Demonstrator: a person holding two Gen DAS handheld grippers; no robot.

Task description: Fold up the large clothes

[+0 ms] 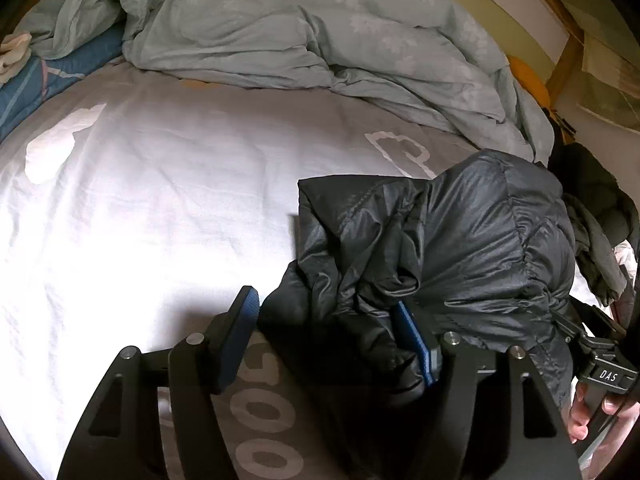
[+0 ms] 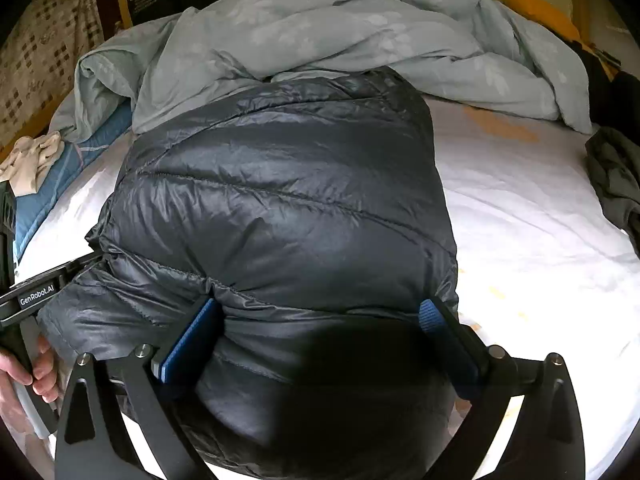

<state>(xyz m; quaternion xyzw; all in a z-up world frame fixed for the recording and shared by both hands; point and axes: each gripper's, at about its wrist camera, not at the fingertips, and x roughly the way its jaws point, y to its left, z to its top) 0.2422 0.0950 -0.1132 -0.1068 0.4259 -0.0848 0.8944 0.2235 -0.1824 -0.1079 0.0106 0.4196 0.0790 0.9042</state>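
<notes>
A black quilted down jacket (image 2: 280,200) lies bunched in a thick bundle on the white bed sheet (image 2: 520,220). My right gripper (image 2: 319,304) stands wide open astride the jacket's near end, with a blue pad (image 2: 192,336) at each side of the puffy fabric. In the left wrist view the jacket (image 1: 480,240) is on the right. My left gripper (image 1: 324,304) is open at its crumpled left edge; the fabric lies against the right pad (image 1: 412,340), while the left pad (image 1: 240,332) stands beside it over the sheet (image 1: 160,200).
A rumpled pale green duvet (image 2: 340,20) is heaped along the far side of the bed. A dark green garment (image 2: 616,176) lies at the right edge. A blue patterned cloth (image 1: 32,80) and a small cream cloth (image 2: 32,156) lie at the far left. A hand (image 2: 24,368) holds the left gripper's handle.
</notes>
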